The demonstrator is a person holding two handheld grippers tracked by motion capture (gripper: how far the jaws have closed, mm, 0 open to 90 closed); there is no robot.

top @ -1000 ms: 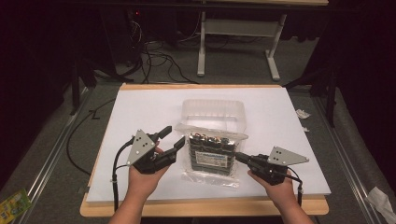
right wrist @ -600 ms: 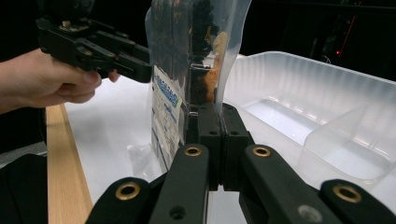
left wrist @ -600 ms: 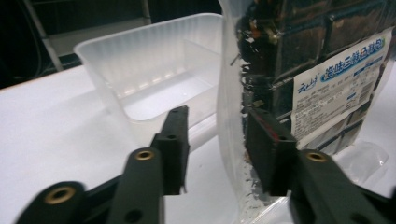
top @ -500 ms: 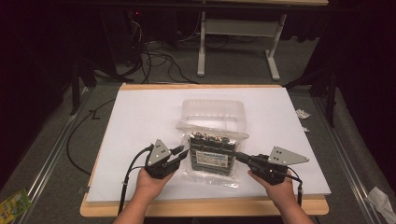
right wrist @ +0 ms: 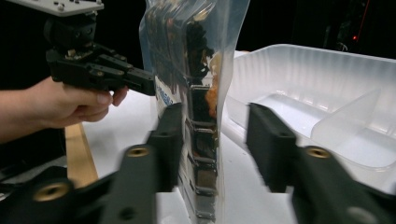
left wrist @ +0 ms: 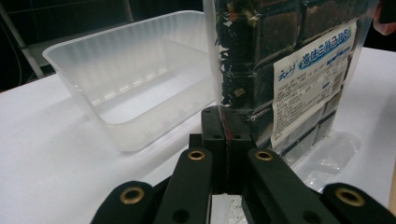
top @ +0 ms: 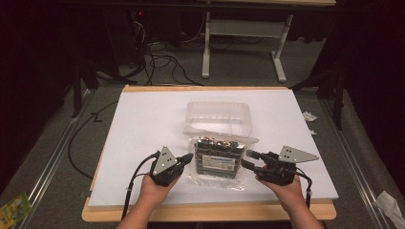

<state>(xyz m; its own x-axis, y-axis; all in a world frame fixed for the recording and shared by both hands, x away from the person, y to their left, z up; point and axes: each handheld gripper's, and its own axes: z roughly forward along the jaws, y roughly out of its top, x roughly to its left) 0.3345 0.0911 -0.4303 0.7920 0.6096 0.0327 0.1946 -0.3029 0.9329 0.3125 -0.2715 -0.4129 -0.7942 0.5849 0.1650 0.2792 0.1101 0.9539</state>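
A clear vacuum bag [top: 217, 156] of dark blocks with a white and blue label lies on the white table sheet [top: 143, 119]. My left gripper [top: 187, 158] is at the bag's left edge. In the left gripper view it [left wrist: 227, 140] is shut on the clear seam of the bag [left wrist: 285, 70]. My right gripper [top: 248, 160] is at the bag's right edge. In the right gripper view its jaws [right wrist: 217, 140] stand open and blurred on either side of the bag [right wrist: 196, 70], not pressing it. The left gripper [right wrist: 102, 70] shows beyond.
A clear plastic tray [top: 218, 113] with a divider stands just behind the bag, close to both grippers [left wrist: 130, 88] [right wrist: 327, 93]. The wooden table edge [top: 205, 212] runs near the person's hands. Cables and a desk frame lie on the floor beyond.
My left gripper has moved right to the bag's left edge and shut on its seam. The right gripper has stayed at the right edge.
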